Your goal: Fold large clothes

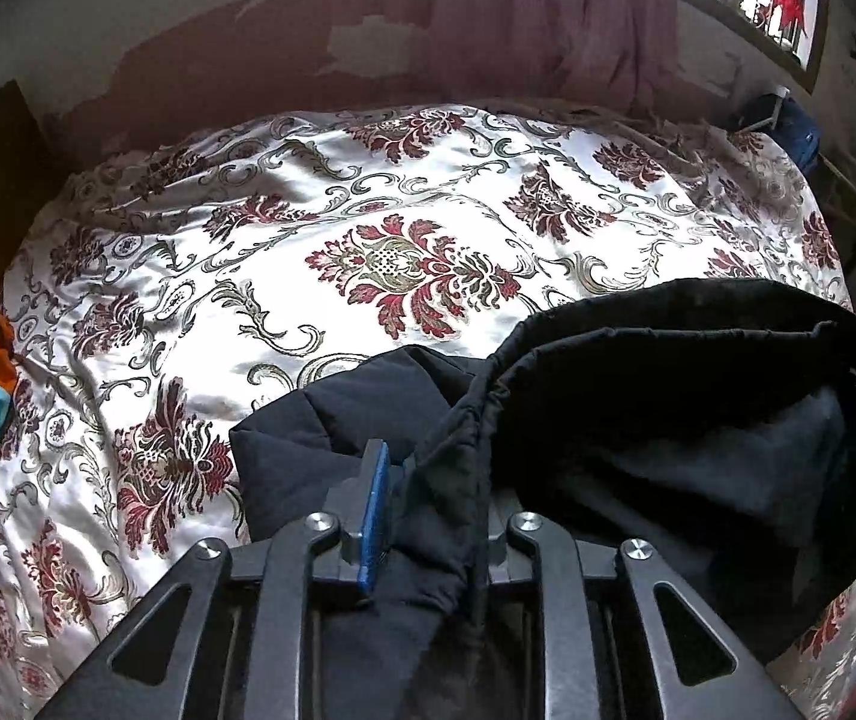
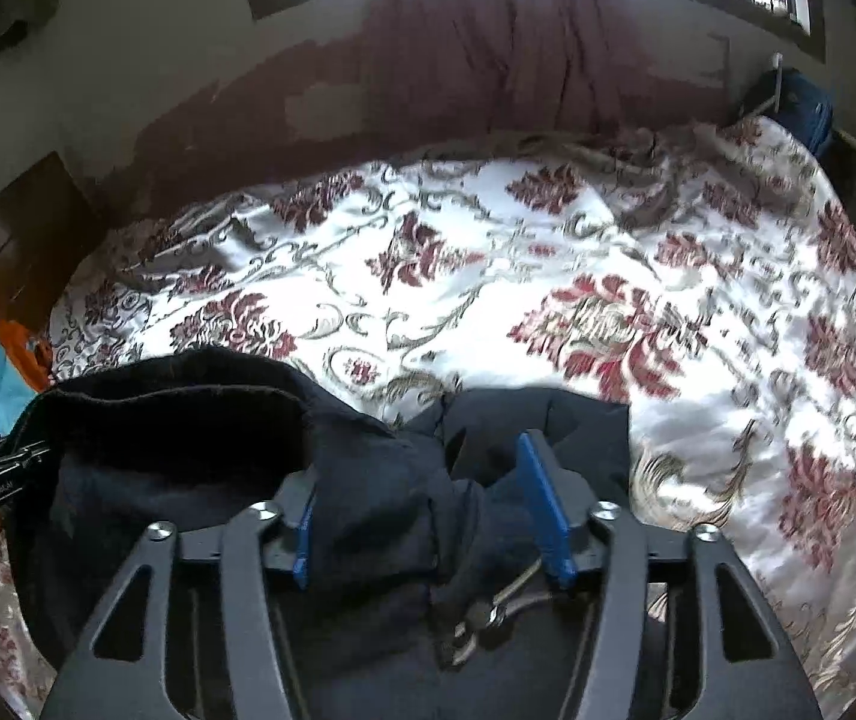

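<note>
Right, dark jacket point(image 1: 637, 420) lies bunched at the bed's near edge on the floral bedspread point(image 1: 368, 228), strung left-to-right between both tools. Left gripper point(image 1: 428, 504) is barely parted, fabric between its jaws; right gripper point(image 2: 428, 516) is half open, pads off the cloth (zipper pull dangling).

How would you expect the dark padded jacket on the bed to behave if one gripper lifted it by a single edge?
The dark jacket would probably sag and droop, since it already lies in soft folds. Its quilted panels suggest bulk more than weight. It may slide easily on the shiny floral bedspread, and the metal zipper pull would likely dangle.
</note>
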Motion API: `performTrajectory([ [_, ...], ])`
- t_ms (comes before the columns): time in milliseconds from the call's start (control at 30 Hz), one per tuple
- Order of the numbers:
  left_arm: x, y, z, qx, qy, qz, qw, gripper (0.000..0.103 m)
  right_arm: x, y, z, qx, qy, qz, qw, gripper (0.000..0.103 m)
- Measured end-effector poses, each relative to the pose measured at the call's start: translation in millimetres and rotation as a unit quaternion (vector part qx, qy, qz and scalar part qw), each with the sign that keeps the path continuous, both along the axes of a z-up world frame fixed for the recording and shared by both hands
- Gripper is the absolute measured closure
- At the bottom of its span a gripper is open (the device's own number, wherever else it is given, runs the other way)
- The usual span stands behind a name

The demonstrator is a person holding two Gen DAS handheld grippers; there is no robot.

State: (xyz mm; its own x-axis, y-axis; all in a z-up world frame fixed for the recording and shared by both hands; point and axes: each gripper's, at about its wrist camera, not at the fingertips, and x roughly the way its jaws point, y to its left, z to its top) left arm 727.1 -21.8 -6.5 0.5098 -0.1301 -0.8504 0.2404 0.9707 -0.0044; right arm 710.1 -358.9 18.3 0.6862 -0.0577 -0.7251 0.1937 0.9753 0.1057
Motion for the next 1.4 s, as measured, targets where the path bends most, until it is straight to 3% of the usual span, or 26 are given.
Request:
performTrajectory([
  [67, -1.0, 0.7, 3.1, 0.001, -0.008, 0.003, 1.0000, 0.074, -1.0, -0.6, 5.9, -0.006, -0.011, 0.003, 1.000, 0.039],
  [133, -3.4, 3.2, 11.6, 0.000, -0.033, 0.017, 0.9993, 0.053, -7.1, -1.8, 17.9, -0.013, -0.038, 0.003, 0.999, 0.031],
  [167, -4.6, 5.7, 17.8, -0.004, -0.049, 0.028, 0.9984, 0.029, -9.4, -2.6, 22.5, -0.017, -0.046, 0.001, 0.999, 0.029],
  [200, -6.5, 9.3, 25.7, -0.016, -0.068, 0.036, 0.9969, 0.017, -13.5, -3.0, 28.7, -0.021, -0.058, 0.003, 0.998, 0.029],
  [300, -10.1, 13.0, 40.1, -0.050, -0.089, 0.036, 0.9941, 0.016, -22.1, 0.7, 33.6, -0.027, -0.059, 0.015, 0.998, 0.028],
  [533, -37.6, -2.3, 31.7, -0.043, -0.076, -0.015, 0.9961, 0.016, -56.2, 23.6, 1.0, -0.038, 0.001, 0.085, 0.996, 0.028],
  [733, -78.3, -23.0, -5.7, -0.058, -0.019, -0.082, 0.9947, 0.016, -77.6, 37.6, -45.7, -0.008, 0.070, 0.126, 0.990, 0.028],
  [833, -92.5, -35.7, -28.0, -0.040, 0.005, -0.106, 0.9935, 0.016, -77.7, 42.4, -63.1, -0.021, 0.088, 0.133, 0.987, 0.028],
  [933, -99.3, -48.7, -37.6, 0.003, -0.010, -0.119, 0.9928, 0.014, -71.6, 42.7, -68.6, -0.030, 0.089, 0.127, 0.987, 0.028],
  [1267, -59.2, -53.5, -50.4, 0.001, -0.014, -0.085, 0.9963, 0.000, -13.2, 32.8, -77.8, -0.063, 0.077, 0.121, 0.988, 0.023],
  [1400, -38.0, -53.2, -58.0, -0.001, -0.020, -0.065, 0.9977, 0.000, 15.8, 26.9, -82.4, -0.058, 0.071, 0.111, 0.989, 0.023],
])
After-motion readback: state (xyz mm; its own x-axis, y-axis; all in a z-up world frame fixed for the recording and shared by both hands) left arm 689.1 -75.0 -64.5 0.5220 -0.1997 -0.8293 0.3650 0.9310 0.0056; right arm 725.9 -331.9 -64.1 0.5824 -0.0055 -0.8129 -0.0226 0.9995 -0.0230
